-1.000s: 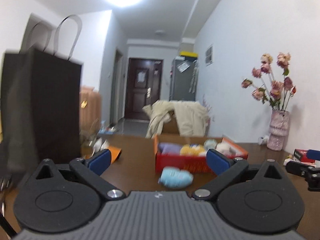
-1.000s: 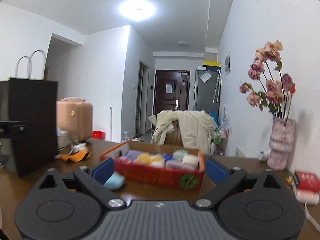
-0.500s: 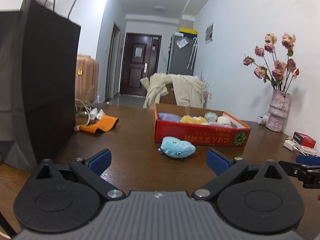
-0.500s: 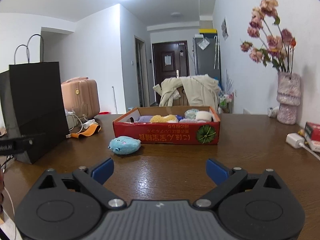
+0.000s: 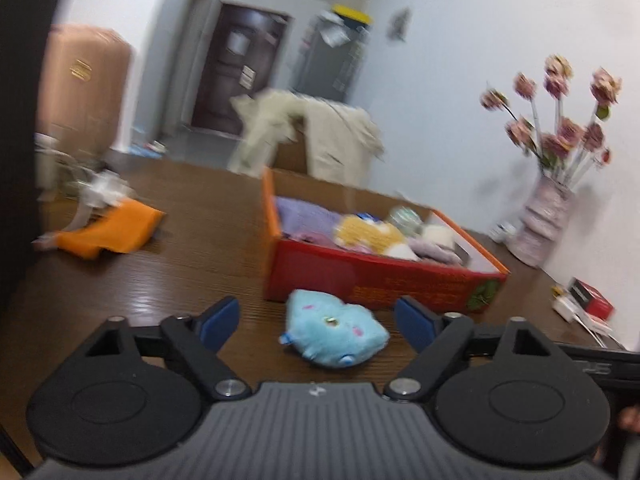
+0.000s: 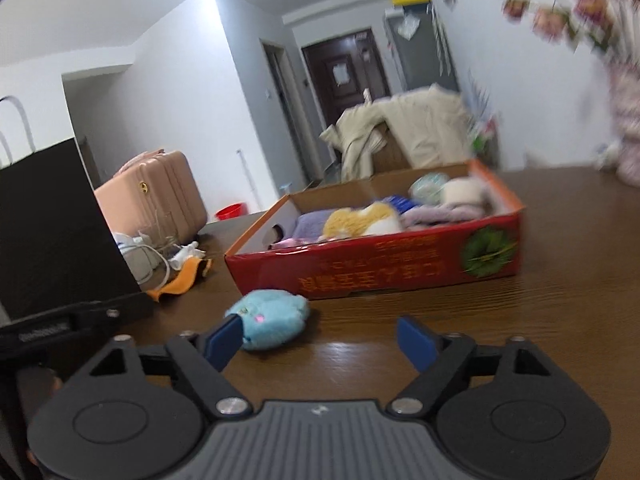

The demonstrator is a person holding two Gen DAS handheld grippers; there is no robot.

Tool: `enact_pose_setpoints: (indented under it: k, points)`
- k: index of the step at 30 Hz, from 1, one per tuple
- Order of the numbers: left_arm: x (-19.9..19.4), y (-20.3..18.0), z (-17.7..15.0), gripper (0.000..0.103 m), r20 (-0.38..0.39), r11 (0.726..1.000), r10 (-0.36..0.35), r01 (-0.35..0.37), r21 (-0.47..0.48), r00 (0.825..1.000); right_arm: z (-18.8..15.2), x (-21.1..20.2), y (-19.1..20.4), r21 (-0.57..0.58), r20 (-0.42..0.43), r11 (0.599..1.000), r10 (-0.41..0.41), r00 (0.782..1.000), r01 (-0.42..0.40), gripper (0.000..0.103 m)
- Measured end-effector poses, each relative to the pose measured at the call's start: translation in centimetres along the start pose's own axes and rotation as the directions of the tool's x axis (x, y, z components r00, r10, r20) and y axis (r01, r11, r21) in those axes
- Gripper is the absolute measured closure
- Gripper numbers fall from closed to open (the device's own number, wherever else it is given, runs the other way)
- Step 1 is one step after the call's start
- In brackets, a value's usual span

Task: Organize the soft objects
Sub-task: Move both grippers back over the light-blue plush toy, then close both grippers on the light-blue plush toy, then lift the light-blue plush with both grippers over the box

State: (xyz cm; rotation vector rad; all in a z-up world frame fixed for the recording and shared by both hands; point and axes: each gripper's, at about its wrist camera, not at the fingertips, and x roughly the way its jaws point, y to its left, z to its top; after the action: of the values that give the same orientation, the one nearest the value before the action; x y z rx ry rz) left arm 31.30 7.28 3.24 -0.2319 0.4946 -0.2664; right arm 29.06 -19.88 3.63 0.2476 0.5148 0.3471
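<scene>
A light blue plush toy (image 5: 334, 334) lies on the brown table just in front of a red cardboard box (image 5: 372, 280) holding several soft things in purple, yellow and white. My left gripper (image 5: 318, 320) frames the toy; its jaws are closing but the blue pads stand clear of it. In the right wrist view the same toy (image 6: 272, 318) lies at the left finger of my right gripper (image 6: 320, 338), whose jaws are also closing, with only bare table between them. The box (image 6: 400, 268) lies beyond.
A black paper bag (image 6: 56, 232) stands at the left with an orange cloth (image 5: 112, 232) and white cables beside it. A vase of pink flowers (image 5: 548, 220) and a small red box (image 5: 592, 302) are at the right. A chair draped with a beige coat (image 5: 312, 136) stands behind the table.
Both grippers have moved forward and tipped down toward the blue toy and red box, which now look larger. Both pairs of jaws have narrowed. The right view has rolled.
</scene>
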Motion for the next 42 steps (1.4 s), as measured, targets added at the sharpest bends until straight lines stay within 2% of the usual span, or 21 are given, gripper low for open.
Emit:
enact_pose_setpoints:
  k: [1, 3, 5, 9, 10, 14, 16, 19, 22, 26, 31, 33, 35, 38, 40, 42]
  points:
    - [1.2, 0.2, 0.3, 0.030, -0.021, 1.000, 0.008, -0.007, 0.006, 1.000, 0.3, 1.7, -0.2, 0.016, -0.027, 1.000, 0.020, 0.999, -0.020, 0.029]
    - [3.2, 0.6, 0.5, 0.034, -0.052, 1.000, 0.004, -0.003, 0.024, 0.999, 0.7, 4.7, -0.4, 0.031, -0.082, 0.999, 0.031, 0.996, -0.028, 0.036]
    - [4.7, 1.0, 0.6, 0.037, -0.081, 1.000, -0.021, 0.022, 0.011, 0.996, 1.1, 7.2, -0.6, 0.058, -0.110, 0.997, 0.057, 0.992, -0.051, 0.037]
    - [7.2, 2.5, -0.4, 0.038, -0.142, 0.994, -0.085, 0.074, -0.085, 0.986, 1.7, 11.2, -0.7, 0.104, -0.142, 0.991, 0.101, 0.985, -0.087, 0.040]
    - [7.5, 2.8, -0.5, 0.042, -0.150, 0.991, -0.103, 0.088, -0.103, 0.983, 1.8, 12.1, -0.7, 0.114, -0.146, 0.989, 0.108, 0.983, -0.092, 0.042]
    - [7.6, 3.8, -1.0, 0.056, -0.152, 0.977, -0.173, 0.149, -0.155, 0.973, 1.4, 14.4, -0.9, 0.152, -0.162, 0.979, 0.160, 0.974, -0.136, 0.051]
    - [7.7, 3.9, -1.1, 0.058, -0.157, 0.975, -0.182, 0.157, -0.159, 0.971, 1.2, 14.9, -1.0, 0.162, -0.165, 0.972, 0.198, 0.966, -0.172, 0.060]
    - [7.6, 3.7, -1.3, 0.058, -0.154, 0.975, -0.181, 0.157, -0.156, 0.971, 1.3, 15.2, -1.3, 0.188, -0.168, 0.960, 0.238, 0.957, -0.206, 0.065]
    - [7.6, 3.9, -1.3, 0.058, -0.154, 0.972, -0.189, 0.162, -0.172, 0.970, 1.1, 15.0, -1.2, 0.171, -0.160, 0.963, 0.235, 0.959, -0.208, 0.066]
    - [8.2, 4.9, -1.3, 0.059, -0.162, 0.947, -0.232, 0.185, -0.263, 0.959, 1.1, 15.1, -1.2, 0.172, -0.160, 0.963, 0.237, 0.958, -0.210, 0.067]
    - [7.0, 3.6, -1.4, 0.061, -0.160, 0.949, -0.204, 0.155, -0.277, 0.966, 1.1, 14.9, -1.1, 0.170, -0.154, 0.963, 0.235, 0.960, -0.209, 0.069]
    - [4.7, 2.1, -1.7, 0.061, -0.119, 0.952, -0.195, 0.159, -0.262, 0.974, 1.2, 14.0, -1.0, 0.183, -0.156, 0.963, 0.228, 0.961, -0.199, 0.071]
    - [2.0, 0.4, -2.4, 0.061, -0.076, 0.953, -0.196, 0.171, -0.252, 0.978, 1.2, 11.5, -0.4, 0.154, -0.121, 0.967, 0.224, 0.967, -0.204, 0.071]
    - [-1.4, -1.8, -3.6, 0.063, -0.029, 0.942, -0.225, 0.210, -0.264, 0.974, 0.5, 6.7, -0.1, 0.146, -0.063, 0.962, 0.241, 0.969, -0.230, 0.071]
    - [-2.5, -3.5, -4.1, 0.064, -0.024, 0.933, -0.245, 0.229, -0.278, 0.969, -0.4, 3.5, -0.6, 0.168, -0.030, 0.957, 0.245, 0.969, -0.237, 0.072]
    - [-3.1, -5.4, -4.3, 0.064, -0.026, 0.942, -0.251, 0.238, -0.237, 0.968, -1.2, 0.4, -1.2, 0.178, 0.000, 0.958, 0.230, 0.973, -0.227, 0.072]
